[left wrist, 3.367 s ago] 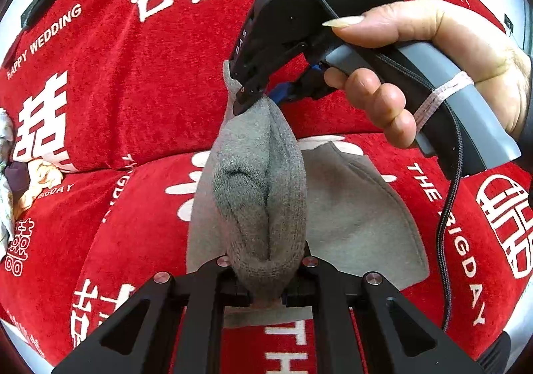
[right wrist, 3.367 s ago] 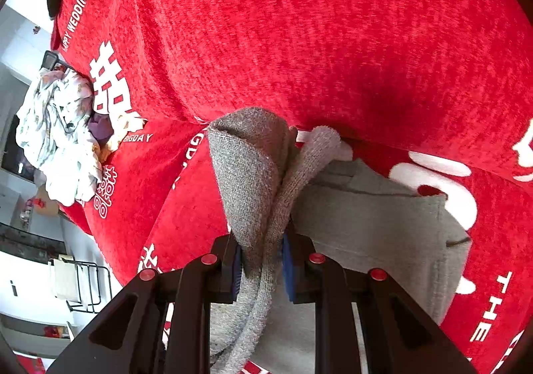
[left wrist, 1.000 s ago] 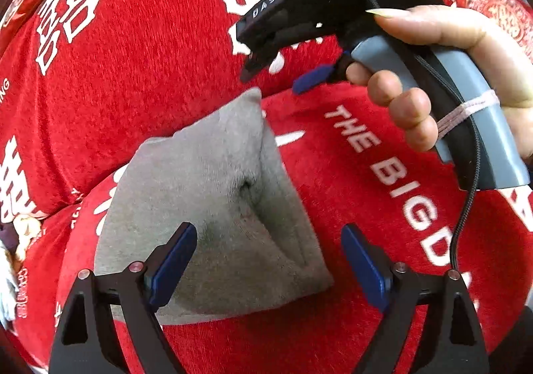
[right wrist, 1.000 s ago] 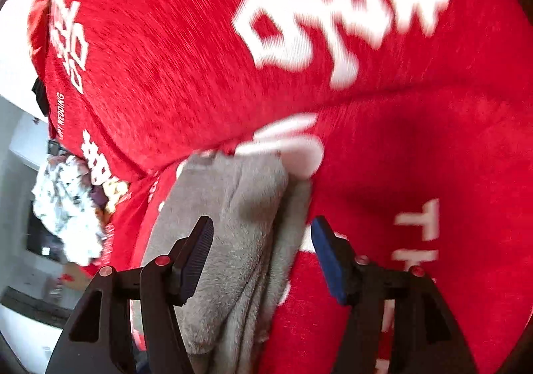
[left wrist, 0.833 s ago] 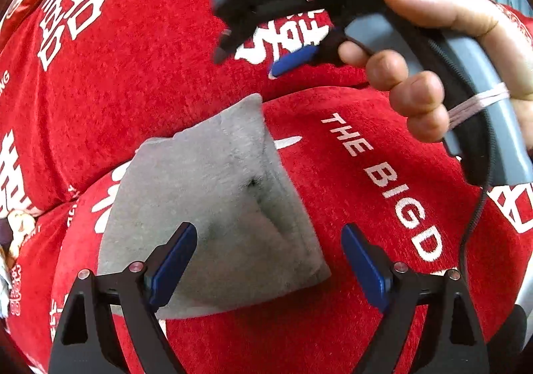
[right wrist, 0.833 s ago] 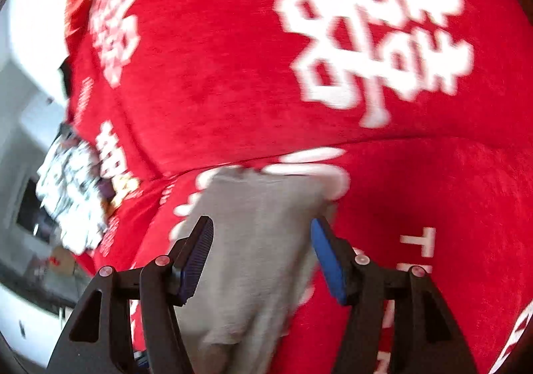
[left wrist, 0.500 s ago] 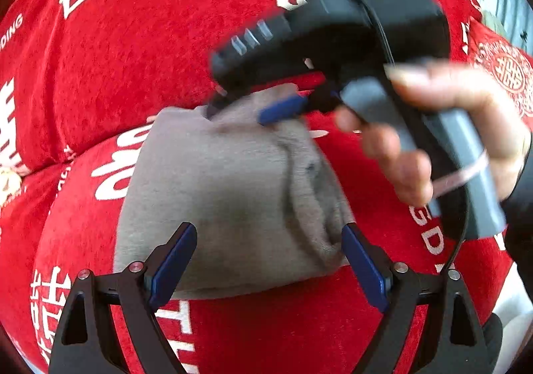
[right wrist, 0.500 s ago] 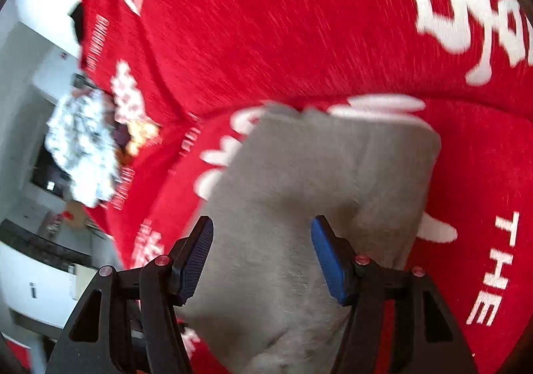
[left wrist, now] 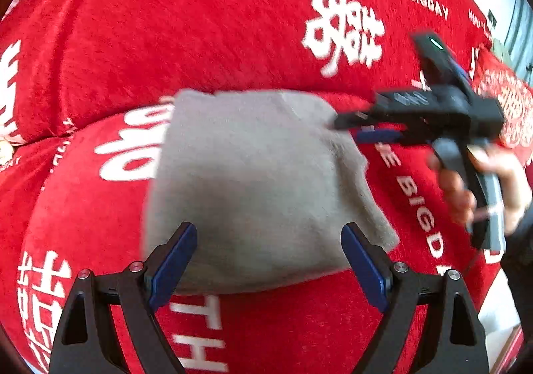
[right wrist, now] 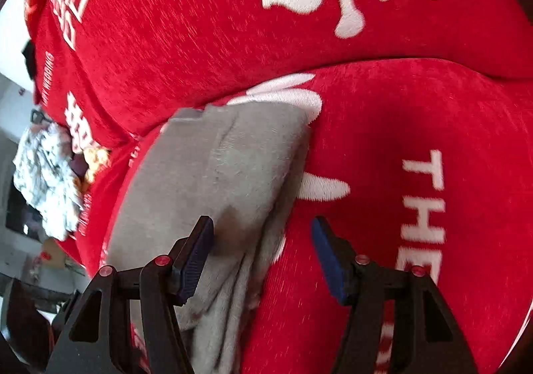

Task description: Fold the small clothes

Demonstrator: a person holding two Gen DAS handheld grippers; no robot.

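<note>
A small grey knit garment (left wrist: pixel 253 181) lies folded flat on the red sofa seat; it also shows in the right wrist view (right wrist: pixel 216 181). My left gripper (left wrist: pixel 268 260) is open and empty, its jaws wide apart just above the garment's near edge. My right gripper (right wrist: pixel 263 254) is open and empty over the garment's right edge. In the left wrist view the right gripper (left wrist: pixel 359 127) sits at the garment's far right corner, held by a hand.
The red sofa cover (left wrist: pixel 200 24) with white lettering spans seat and backrest. A pile of crumpled patterned clothes (right wrist: pixel 46 174) lies at the sofa's left end. The seat (right wrist: pixel 416 141) to the right of the garment is bare red fabric.
Both grippers let go of the grey garment and opened; it now lies flat. The right gripper swung away to the right, then back to the garment's right corner.
</note>
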